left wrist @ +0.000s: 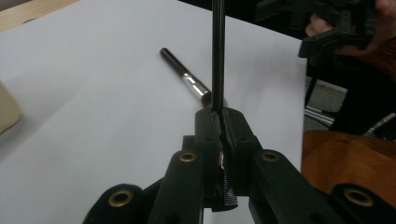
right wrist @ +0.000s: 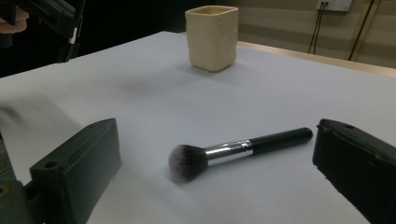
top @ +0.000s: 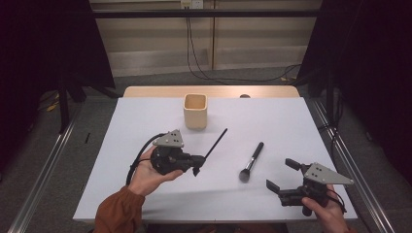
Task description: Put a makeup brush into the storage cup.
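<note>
My left gripper (top: 197, 163) is shut on a thin black-handled tool (top: 216, 141), whose slim shaft points away toward the back right, just above the table. In the left gripper view the jaws (left wrist: 219, 115) pinch the shaft (left wrist: 217, 56) near one end. A black powder brush (top: 251, 160) with a silver collar and dark bristles lies flat at centre right. My right gripper (top: 281, 174) stands open near the front right, jaws wide apart. In the right gripper view the brush (right wrist: 233, 148) lies just ahead of those jaws (right wrist: 218, 140). A beige cup (top: 195, 111) stands upright at the back centre.
The white table top (top: 145, 194) has bare room on its left and back right. The cup (right wrist: 212, 37) stands well behind the brush. Metal rails run along both sides on the floor, and cables hang at the far wall.
</note>
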`<state>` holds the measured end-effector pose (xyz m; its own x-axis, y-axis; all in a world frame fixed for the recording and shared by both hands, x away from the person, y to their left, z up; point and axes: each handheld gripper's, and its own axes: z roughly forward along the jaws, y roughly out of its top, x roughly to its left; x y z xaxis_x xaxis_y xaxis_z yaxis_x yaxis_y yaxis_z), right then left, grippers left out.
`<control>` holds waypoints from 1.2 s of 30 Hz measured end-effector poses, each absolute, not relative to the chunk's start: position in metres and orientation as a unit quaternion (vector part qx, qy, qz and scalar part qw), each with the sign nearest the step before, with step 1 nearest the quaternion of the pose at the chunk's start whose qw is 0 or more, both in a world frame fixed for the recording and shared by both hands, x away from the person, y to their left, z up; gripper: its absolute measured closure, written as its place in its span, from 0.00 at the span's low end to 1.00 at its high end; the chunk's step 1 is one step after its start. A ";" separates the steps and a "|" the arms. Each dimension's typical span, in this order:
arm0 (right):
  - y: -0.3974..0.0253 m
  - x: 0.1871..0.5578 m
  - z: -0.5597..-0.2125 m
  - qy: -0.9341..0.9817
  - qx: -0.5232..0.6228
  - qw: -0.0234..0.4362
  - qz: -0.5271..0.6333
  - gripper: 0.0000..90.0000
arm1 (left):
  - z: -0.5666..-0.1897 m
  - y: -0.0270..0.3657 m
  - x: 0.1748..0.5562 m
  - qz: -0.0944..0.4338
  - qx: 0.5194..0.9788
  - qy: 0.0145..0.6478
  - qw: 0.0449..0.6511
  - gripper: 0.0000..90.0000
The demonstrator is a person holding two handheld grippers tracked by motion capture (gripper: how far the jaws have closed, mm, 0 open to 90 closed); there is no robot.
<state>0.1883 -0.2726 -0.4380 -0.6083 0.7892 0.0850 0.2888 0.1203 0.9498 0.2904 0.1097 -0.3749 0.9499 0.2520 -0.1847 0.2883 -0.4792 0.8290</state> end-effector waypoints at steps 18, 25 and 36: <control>-0.238 0.211 -0.422 0.771 0.309 0.164 0.532 0.03 | -0.368 0.088 0.283 -0.038 0.903 0.106 0.415 0.95; -0.232 0.222 -0.411 0.799 0.288 0.122 0.514 0.02 | -0.364 0.084 0.279 -0.042 0.917 0.085 0.388 0.95; -0.214 0.232 -0.411 0.832 0.251 0.096 0.485 0.03 | -0.369 0.072 0.279 -0.054 0.950 0.057 0.301 0.95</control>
